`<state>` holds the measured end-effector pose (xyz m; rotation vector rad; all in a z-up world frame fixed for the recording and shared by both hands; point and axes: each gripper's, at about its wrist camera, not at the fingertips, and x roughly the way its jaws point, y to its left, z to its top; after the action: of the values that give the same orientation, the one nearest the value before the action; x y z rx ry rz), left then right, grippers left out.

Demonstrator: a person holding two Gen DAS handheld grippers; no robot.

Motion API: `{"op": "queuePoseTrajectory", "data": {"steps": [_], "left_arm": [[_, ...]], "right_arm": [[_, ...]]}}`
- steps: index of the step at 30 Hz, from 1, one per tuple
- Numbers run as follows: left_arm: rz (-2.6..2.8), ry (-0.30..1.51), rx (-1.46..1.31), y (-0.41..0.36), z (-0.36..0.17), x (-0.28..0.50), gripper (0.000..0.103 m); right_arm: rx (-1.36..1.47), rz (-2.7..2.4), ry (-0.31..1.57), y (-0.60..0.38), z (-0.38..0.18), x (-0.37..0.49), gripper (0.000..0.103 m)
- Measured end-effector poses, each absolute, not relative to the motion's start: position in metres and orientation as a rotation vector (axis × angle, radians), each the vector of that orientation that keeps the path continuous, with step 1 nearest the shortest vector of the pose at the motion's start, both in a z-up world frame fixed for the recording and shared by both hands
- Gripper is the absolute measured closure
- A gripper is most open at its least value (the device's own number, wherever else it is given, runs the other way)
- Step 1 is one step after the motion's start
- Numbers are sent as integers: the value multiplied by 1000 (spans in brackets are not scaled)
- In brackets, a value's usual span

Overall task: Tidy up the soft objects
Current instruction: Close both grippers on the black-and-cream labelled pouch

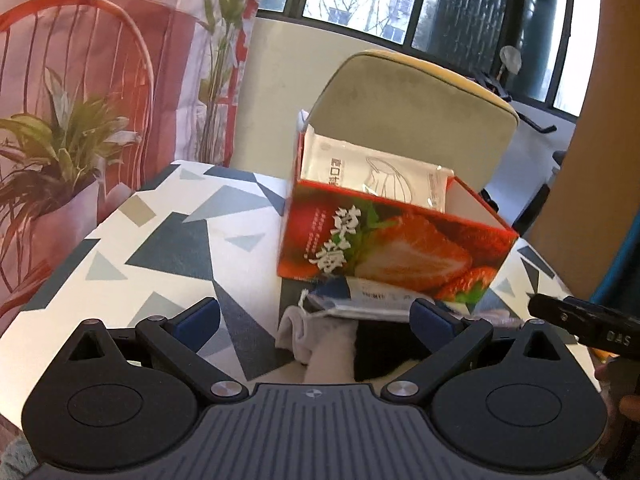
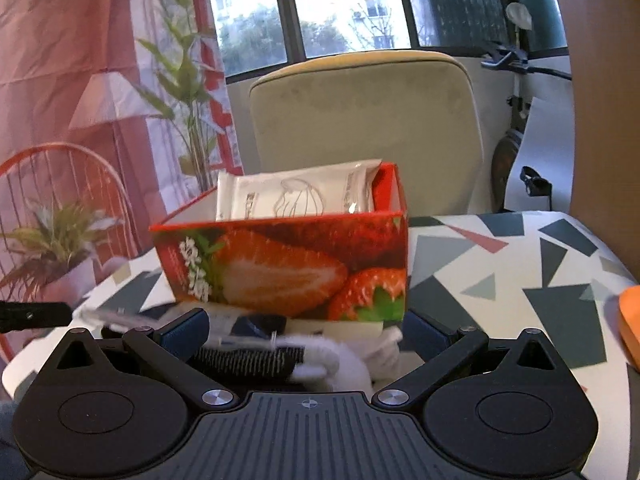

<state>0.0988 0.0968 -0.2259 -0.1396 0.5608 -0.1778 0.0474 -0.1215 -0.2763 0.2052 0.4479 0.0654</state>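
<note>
A red strawberry-print box (image 1: 392, 248) (image 2: 288, 264) stands open-topped on the patterned table, with a white mask packet (image 1: 380, 176) (image 2: 296, 196) upright inside it. In front of the box lies a heap of soft items: a white sock (image 1: 312, 332) (image 2: 344, 360), a black ribbed cloth (image 2: 248, 360) and a flat clear packet (image 1: 360, 304) (image 2: 236, 322). My left gripper (image 1: 316, 316) is open, its fingers either side of the heap. My right gripper (image 2: 306, 332) is also open around the same heap. Each gripper shows at the edge of the other's view.
A beige padded chair (image 2: 368, 128) stands right behind the table. The table (image 1: 168, 240) carries a cloth with grey and blue triangles. A potted plant (image 1: 56, 140) stands off the left edge. An orange object (image 2: 630, 320) lies at the table's right edge.
</note>
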Motion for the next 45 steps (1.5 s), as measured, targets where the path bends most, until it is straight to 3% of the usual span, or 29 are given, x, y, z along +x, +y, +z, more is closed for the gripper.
{"op": "queuePoseTrajectory", "data": {"steps": [11,15,20,31,45], "left_arm": [[-210,577,-79,91,-200,160,28],[-271,654,-78,79,-213,186,45],[-307,748,-82,66,-246,196,56],[-299,838,-92,66,-298,192,57],[-325,837,-100,67,-305,195,57]], "right_arm": [[196,162,511,-98,-281,122,25],[218,204,580,-88,-296,137,41],[214,243,652,-79,-317,138,48],[127,265,626,-74,-337,129,51],[80,281,626,-72,-339,130,52]]}}
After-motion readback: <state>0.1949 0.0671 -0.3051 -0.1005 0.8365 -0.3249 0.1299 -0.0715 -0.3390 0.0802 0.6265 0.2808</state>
